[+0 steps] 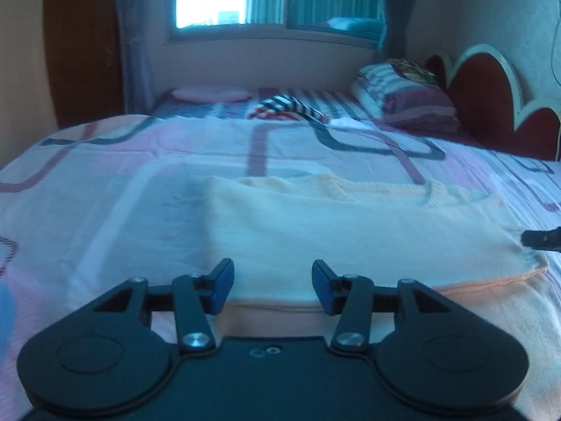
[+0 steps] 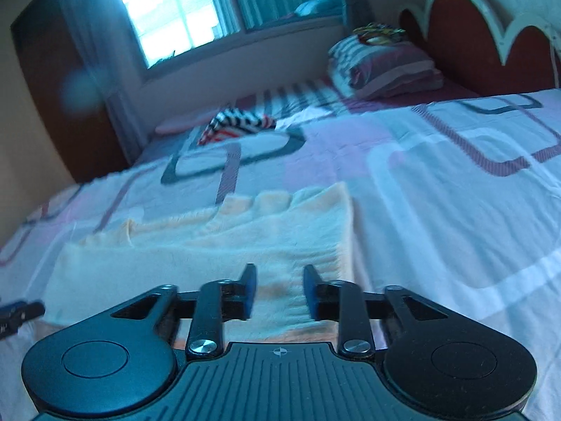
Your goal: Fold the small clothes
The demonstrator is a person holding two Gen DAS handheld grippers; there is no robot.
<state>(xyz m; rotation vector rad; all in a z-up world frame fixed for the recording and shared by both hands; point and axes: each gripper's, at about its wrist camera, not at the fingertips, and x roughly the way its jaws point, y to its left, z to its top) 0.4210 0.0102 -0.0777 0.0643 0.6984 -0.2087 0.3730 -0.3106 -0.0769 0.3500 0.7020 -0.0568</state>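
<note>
Item: one pale peach knit top (image 1: 350, 231), lying flat on the bed (image 1: 105, 182), on the near half of the patterned cover, nearer the headboard side than the side by the brown door; its ribbed neckline faces the window end and its hem faces the near edge. Condition: the sides look already turned in, giving a roughly rectangular shape with a straight left edge and a layered, stepped far edge in the right wrist view; a judgement only, since blur hides the sleeves. Remaining, by judgement: the fold of hem toward neckline, and any squaring up. A striped garment (image 1: 287, 108) lies crumpled well beyond, toward the far edge of the bed, apparently not yet folded. Left gripper (image 1: 272, 287): jaws wide apart, holding nothing, poised over the near hem at the top's left part. Right gripper (image 2: 279, 293): jaws parted, somewhat narrower, nothing between them, over the near hem at the right part; its tip shows at the right margin of the left view. Edges: hem just ahead of both tongs, slightly raised off the cover. Open room: bare cover lies left of the top, right of it toward the headboard (image 1: 491, 105), and beyond the neckline up to the striped garment; stacked pillows (image 1: 410, 98) sit at the far headboard corner, well apart.
</note>
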